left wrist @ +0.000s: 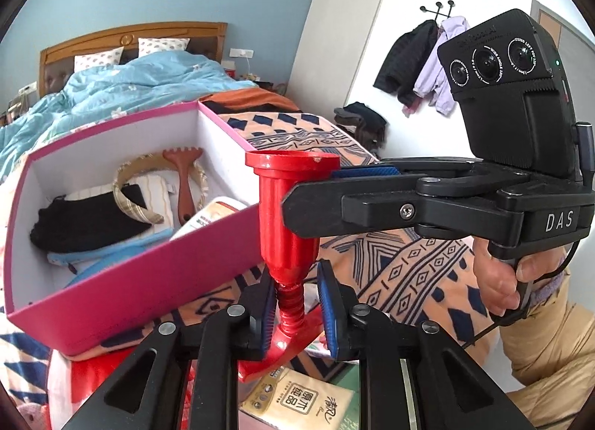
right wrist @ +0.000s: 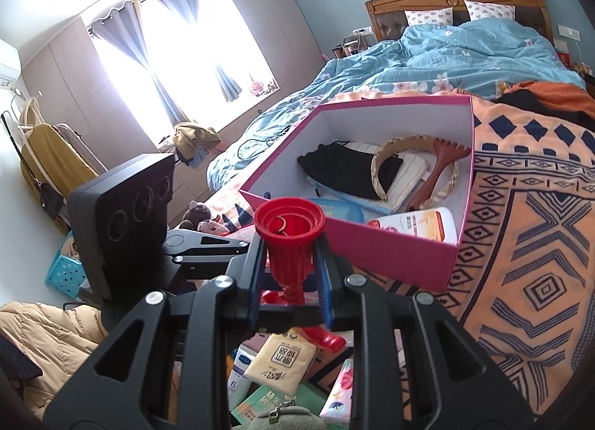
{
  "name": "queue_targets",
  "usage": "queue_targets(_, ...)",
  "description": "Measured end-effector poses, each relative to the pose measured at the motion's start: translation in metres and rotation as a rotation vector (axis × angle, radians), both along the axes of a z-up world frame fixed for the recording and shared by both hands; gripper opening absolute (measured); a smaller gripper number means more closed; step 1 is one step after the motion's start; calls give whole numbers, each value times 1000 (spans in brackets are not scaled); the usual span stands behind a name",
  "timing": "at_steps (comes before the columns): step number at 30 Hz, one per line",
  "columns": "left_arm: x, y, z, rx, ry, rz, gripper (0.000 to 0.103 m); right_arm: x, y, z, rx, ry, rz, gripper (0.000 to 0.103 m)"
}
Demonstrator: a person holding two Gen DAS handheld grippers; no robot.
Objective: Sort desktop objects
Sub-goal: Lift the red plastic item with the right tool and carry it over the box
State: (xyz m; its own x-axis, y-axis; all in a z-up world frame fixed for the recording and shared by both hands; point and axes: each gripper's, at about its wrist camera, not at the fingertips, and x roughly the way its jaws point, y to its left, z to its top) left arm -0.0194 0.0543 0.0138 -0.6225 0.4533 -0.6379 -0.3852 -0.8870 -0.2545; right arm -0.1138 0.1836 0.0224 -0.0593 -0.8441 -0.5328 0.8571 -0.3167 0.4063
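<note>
A bed under an orange patterned blanket [right wrist: 520,244] is topped by an open pink cardboard box [left wrist: 148,274] stuffed with bits. Just beside it, a red ribbed plastic goblet-shaped holder [left wrist: 288,222] is gripped twice: right gripper [right wrist: 290,274] clamped on the cup, left gripper [left wrist: 293,303] pinched on the stem.

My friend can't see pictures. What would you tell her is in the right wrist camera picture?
Two black grippers hold a red goblet-shaped holder upright: the right gripper squeezes its body, and the left gripper reaches in from the left. Behind it, an open pink box on a patterned blanket holds a headband and wooden scratcher.
</note>
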Motion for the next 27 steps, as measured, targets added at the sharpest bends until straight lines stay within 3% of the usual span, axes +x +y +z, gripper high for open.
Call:
queue_targets(11,-12,-8,12,-20,14,16,21,-13,-10,18,-5,56,-14,27)
queue_targets(27,-37,-23,24,-38,22,50,21,-36,-30,32,-15,67,-21,27)
